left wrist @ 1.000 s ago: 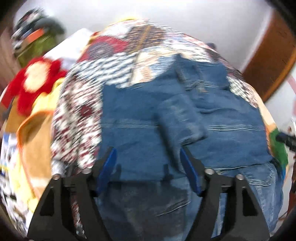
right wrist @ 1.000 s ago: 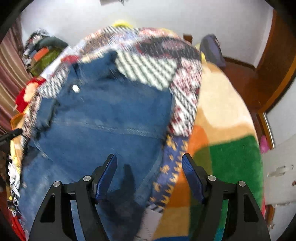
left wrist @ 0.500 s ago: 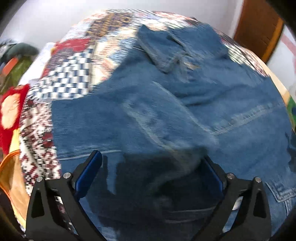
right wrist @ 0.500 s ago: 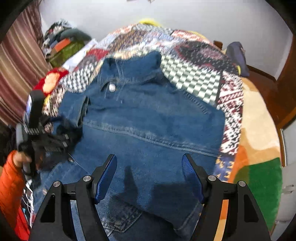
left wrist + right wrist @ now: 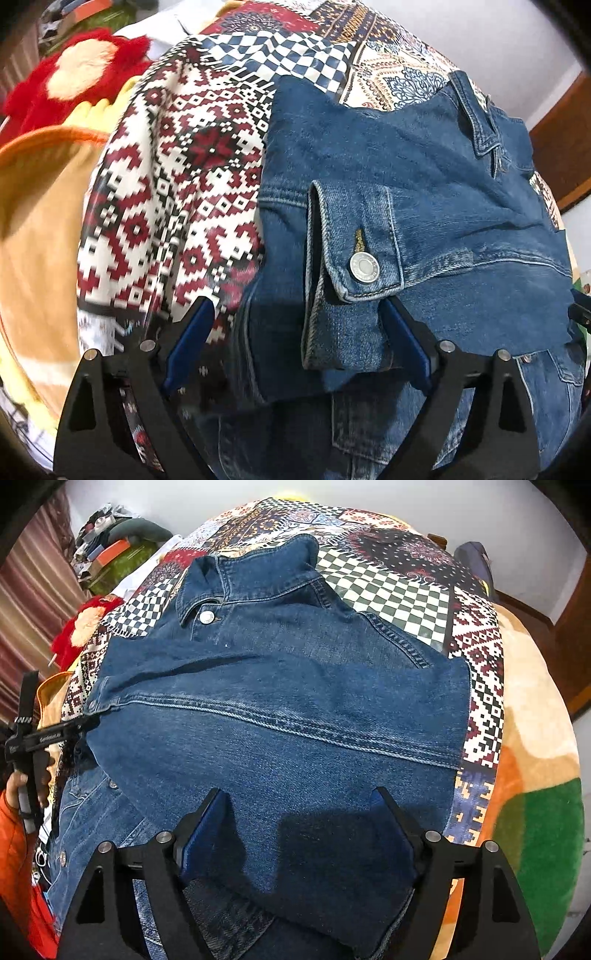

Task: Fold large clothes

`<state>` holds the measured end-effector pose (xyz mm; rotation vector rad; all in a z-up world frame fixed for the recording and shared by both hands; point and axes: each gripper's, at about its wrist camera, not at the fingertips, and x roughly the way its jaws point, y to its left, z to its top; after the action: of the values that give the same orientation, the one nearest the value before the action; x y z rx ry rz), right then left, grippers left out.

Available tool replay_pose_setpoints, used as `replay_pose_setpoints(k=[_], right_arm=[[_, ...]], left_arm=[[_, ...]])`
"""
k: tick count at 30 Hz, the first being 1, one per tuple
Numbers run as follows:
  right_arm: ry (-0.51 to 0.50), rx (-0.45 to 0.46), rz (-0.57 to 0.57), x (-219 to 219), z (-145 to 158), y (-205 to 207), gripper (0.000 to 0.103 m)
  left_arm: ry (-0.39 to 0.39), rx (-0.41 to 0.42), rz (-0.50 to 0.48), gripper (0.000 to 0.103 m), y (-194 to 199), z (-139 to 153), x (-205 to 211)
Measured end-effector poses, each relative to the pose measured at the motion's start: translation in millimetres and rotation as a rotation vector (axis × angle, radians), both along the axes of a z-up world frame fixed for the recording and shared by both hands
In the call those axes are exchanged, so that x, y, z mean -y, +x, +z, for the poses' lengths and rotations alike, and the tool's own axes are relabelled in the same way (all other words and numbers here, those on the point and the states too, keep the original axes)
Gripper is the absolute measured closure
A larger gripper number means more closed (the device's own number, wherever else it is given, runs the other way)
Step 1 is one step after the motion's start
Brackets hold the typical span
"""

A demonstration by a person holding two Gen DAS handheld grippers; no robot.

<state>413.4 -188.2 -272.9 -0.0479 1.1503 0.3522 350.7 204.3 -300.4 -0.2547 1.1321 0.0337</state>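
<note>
A blue denim jacket (image 5: 280, 709) lies spread on a patchwork quilt (image 5: 399, 594), collar at the far end, a sleeve folded across its body. In the left wrist view the jacket (image 5: 424, 177) shows its buttoned sleeve cuff (image 5: 354, 258). My left gripper (image 5: 295, 336) is open, its jaws either side of the cuff end, not closed on it. My right gripper (image 5: 299, 823) is open low over the jacket's lower part. The left gripper (image 5: 62, 731) also shows at the jacket's left edge in the right wrist view.
A red and cream plush toy (image 5: 74, 74) and an orange and yellow blanket (image 5: 33, 229) lie left of the quilt. A tan, orange and green blanket (image 5: 535, 775) lies to the right. Piled clothes (image 5: 110, 554) sit at the far left. A wooden door (image 5: 565, 147) stands on the right.
My left gripper has pulled back to the jacket's left edge, and the sleeve cuff now lies between its jaws. My right gripper has moved lower and closer over the jacket.
</note>
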Motion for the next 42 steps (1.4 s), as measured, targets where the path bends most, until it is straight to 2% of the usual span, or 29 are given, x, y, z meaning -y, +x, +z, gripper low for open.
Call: replay_pose_setpoints(k=[7, 12, 17, 22, 31, 32, 34, 38, 39, 40, 42], right_arm=[[-0.002, 0.035, -0.005, 10.3, 20.5, -5.0, 0.025], [0.02, 0.08, -0.076, 43.9, 42.0, 1.0, 0.025], [0.066, 0.074, -0.158, 81.1, 54.4, 25.3, 0.025], [0.121, 0.041, -0.168, 96.3, 46.2, 53.4, 0.025], [0.208, -0.065, -0.196, 93.3, -8.1, 99.5, 0.026], [0.208, -0.067, -0.213, 93.9, -12.8, 102.2, 0.03], [0.221, -0.079, -0.25, 95.8, -24.4, 108.5, 0.035], [0.244, -0.053, -0.276, 97.0, -31.4, 114.0, 0.05], [0.243, -0.049, -0.282, 97.1, -32.0, 114.5, 0.056], [0.24, -0.044, -0.298, 97.8, -33.0, 114.4, 0.059], [0.232, -0.031, -0.311, 98.0, -34.0, 113.0, 0.076]], left_arm=[[0.129, 0.003, -0.03, 0.011, -1.2, 15.6, 19.4], [0.154, 0.065, -0.048, 0.011, 10.5, 47.2, 17.4], [0.171, 0.106, -0.022, 0.008, 28.8, 72.2, 3.5], [0.098, 0.056, -0.011, 0.008, 53.2, 66.5, -14.8], [-0.102, -0.055, 0.031, 0.01, 105.4, 7.4, -28.0], [-0.119, -0.063, 0.037, 0.012, 110.0, 1.9, -29.0], [-0.126, -0.073, 0.049, 0.024, 117.3, -5.4, -30.6], [-0.187, -0.052, 0.069, 0.035, 125.7, -10.9, -36.1], [-0.193, -0.037, 0.067, 0.047, 126.3, -8.6, -38.6], [-0.202, -0.019, 0.062, 0.065, 126.7, -6.2, -39.9], [-0.231, -0.01, 0.059, 0.075, 128.9, -4.3, -42.4]])
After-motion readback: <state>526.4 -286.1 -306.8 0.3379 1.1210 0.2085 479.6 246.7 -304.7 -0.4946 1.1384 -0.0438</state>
